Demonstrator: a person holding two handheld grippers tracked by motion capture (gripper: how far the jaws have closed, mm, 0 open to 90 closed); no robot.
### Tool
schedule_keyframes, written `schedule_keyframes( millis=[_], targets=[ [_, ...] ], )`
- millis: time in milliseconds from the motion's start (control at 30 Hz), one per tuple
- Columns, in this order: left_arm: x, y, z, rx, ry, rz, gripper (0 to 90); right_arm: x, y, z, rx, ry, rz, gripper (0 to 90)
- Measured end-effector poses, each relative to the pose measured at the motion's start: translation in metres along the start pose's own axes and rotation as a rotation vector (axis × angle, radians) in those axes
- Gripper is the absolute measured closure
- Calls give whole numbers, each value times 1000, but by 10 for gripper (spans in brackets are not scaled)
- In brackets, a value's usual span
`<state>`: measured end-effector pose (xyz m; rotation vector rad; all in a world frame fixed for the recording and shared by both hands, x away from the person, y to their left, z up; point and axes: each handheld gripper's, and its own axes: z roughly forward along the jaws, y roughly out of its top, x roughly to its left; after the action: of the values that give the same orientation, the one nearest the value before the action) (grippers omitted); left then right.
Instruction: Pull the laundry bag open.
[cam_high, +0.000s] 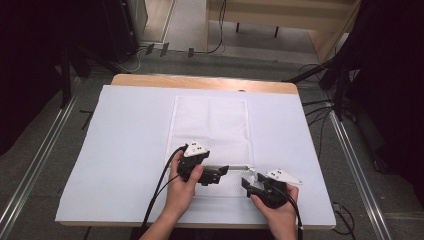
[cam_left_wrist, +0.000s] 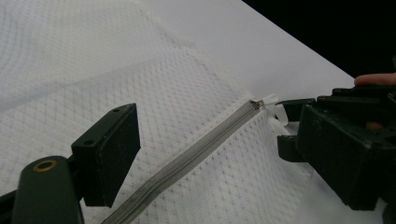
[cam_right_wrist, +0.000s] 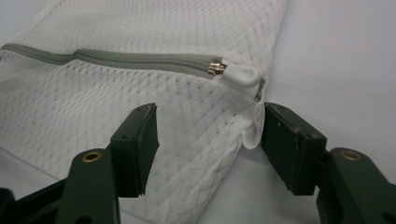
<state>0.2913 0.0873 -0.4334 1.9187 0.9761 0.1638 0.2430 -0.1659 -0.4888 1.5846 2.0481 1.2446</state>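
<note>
A flat white mesh laundry bag (cam_high: 210, 135) with a grey zipper (cam_high: 235, 167) running across its near end is seen lying on a white cloth-covered table (cam_high: 125, 150), roughly at the middle of the sheet, with the zippered end towards the person. In the high view, the left gripper (cam_high: 220, 172) is held over the near part of the bag, pointing along the zipper line towards the right, while the right gripper (cam_high: 248, 184) is placed at the bag's near right corner, pointing left. In the left gripper view, one black jaw is seen at the lower left, resting on or just above the mesh beside the grey zipper (cam_left_wrist: 187, 161); its other jaw is out of frame, so it cannot be told whether this gripper is spread or closed. The small metal zipper slider (cam_left_wrist: 256, 104) is found at the far end of the zipper, close to the other gripper's black jaws. In the right gripper view, the two jaws of the right gripper (cam_right_wrist: 208, 140) are spread wide apart, with the corner of the mesh bag (cam_right_wrist: 140, 98) lying between them; the right-hand jaw is touched by a white fabric tab (cam_right_wrist: 254, 126) at the bag's edge. The slider (cam_right_wrist: 217, 68) is seen just beyond, at the closed end of the zipper (cam_right_wrist: 140, 59).
</note>
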Motion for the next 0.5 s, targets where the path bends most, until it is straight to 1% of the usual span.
schedule_keyframes(
  millis=[67,100,133,167,200,233,267,300,333,400,433,467,500],
  targets=[
    [0,0,0,3,-2,1,146,4,-2,-2,4,-3,0,374],
    [-1,0,1,3,-3,2,146,6,-3,-1,0,-10,-7,365],
    [-1,0,1,-1,-4,0,146,6,-3,-1,0,-10,-7,365],
    [-1,0,2,-2,-3,-5,147,14,-6,1,-10,-60,-45,371],
    [-1,0,2,-2,-6,-5,147,17,-7,2,-11,-90,-70,405],
    [-1,1,3,-2,-6,-5,147,20,-9,3,-16,-133,-94,492],
    [-2,1,3,-2,-6,-6,147,22,-10,3,-23,-182,-104,577],
    [-2,1,3,-1,-8,-6,146,22,-11,3,-37,-207,-89,621],
    [-2,1,3,-2,-11,-7,147,23,-13,3,-49,-226,-67,665],
    [-3,2,4,-4,-14,-11,147,23,-13,3,-58,-249,-58,727],
    [-3,3,5,-3,-12,-14,147,22,-13,3,-60,-252,-51,757],
    [-3,3,5,-3,-12,-14,147,22,-13,3,-60,-252,-51,757],
    [-4,4,7,1,-19,-17,147,21,-13,2,-65,-254,-33,841]
  ],
)
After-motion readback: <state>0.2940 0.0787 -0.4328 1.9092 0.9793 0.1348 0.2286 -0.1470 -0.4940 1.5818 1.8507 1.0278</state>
